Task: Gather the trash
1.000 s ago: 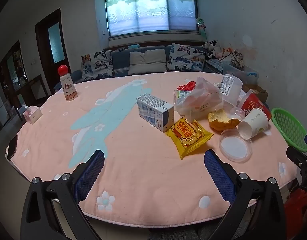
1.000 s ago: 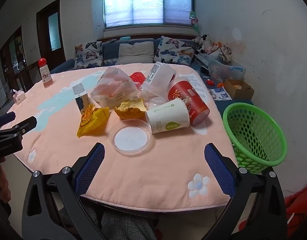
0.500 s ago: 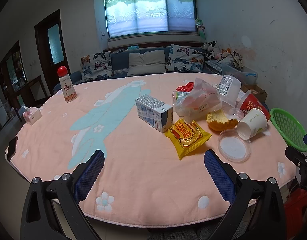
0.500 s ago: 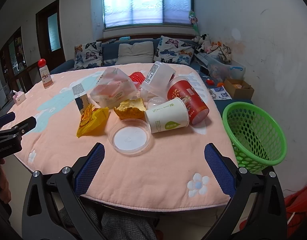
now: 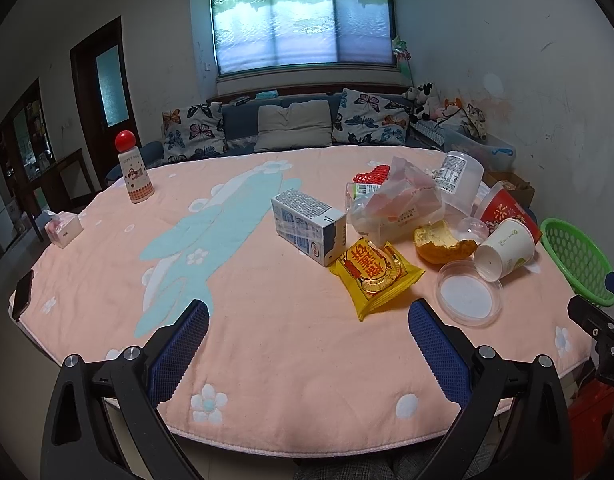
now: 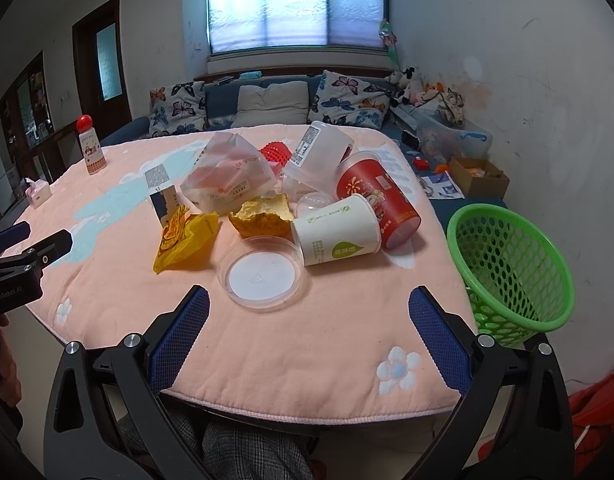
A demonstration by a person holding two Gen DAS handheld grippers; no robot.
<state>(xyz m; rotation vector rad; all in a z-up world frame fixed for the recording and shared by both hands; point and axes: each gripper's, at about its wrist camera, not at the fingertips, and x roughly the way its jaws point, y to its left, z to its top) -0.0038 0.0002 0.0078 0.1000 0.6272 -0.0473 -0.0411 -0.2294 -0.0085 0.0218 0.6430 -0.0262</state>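
Trash lies in a heap on the pink table: a milk carton (image 5: pixel 309 226), a yellow snack packet (image 5: pixel 374 272), a bitten bun (image 5: pixel 443 242), a clear lid (image 6: pixel 263 274), a white paper cup (image 6: pixel 338 235), a red cup (image 6: pixel 377 196), a plastic bag (image 6: pixel 227 178) and a clear container (image 6: pixel 317 152). A green basket (image 6: pixel 511 268) stands off the table's right edge. My left gripper (image 5: pixel 307 326) is open and empty over the near table edge. My right gripper (image 6: pixel 307 316) is open and empty just short of the clear lid.
A red-capped bottle (image 5: pixel 134 174), a tissue box (image 5: pixel 63 230) and a phone (image 5: pixel 22 294) sit on the table's left side. A sofa with cushions (image 5: pixel 295 126) stands behind. Boxes (image 6: pixel 479 176) lie on the floor at right.
Both grippers have drifted slightly; the views shift a little. Nothing on the table has moved, and both grippers stay open.
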